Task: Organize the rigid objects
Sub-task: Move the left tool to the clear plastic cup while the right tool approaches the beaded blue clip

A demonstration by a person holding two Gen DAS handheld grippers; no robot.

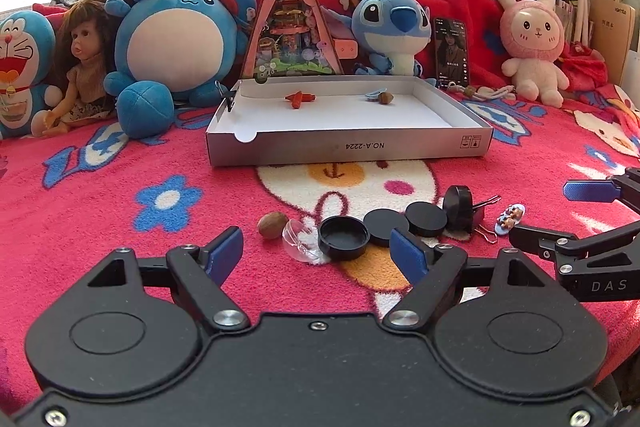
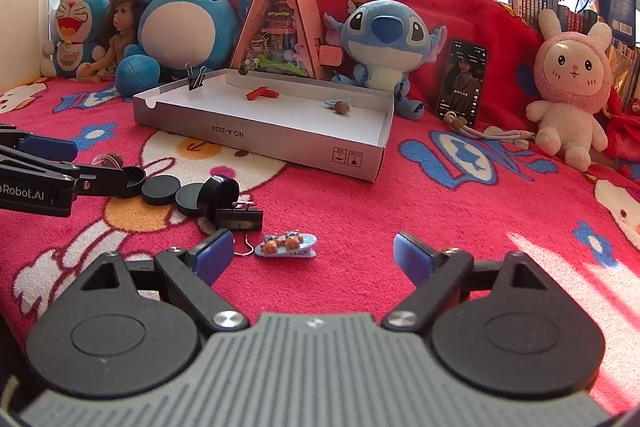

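Where the fleecy blanket (image 1: 120,195) dips, round black lids (image 1: 386,223) cluster.

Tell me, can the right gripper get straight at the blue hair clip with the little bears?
Probably yes. The right gripper is open and empty, and the hair clip lies flat on the blanket just ahead between its fingers. Only the black binder clip sits close on the left.

Black caps (image 1: 384,227) lie in a row on the blanket beside a nut (image 1: 272,225), clear dome (image 1: 298,239), binder clip (image 2: 239,219) and hair clip (image 2: 286,245); the box (image 1: 348,147) holds an orange piece (image 1: 299,98) and an acorn (image 1: 385,98).
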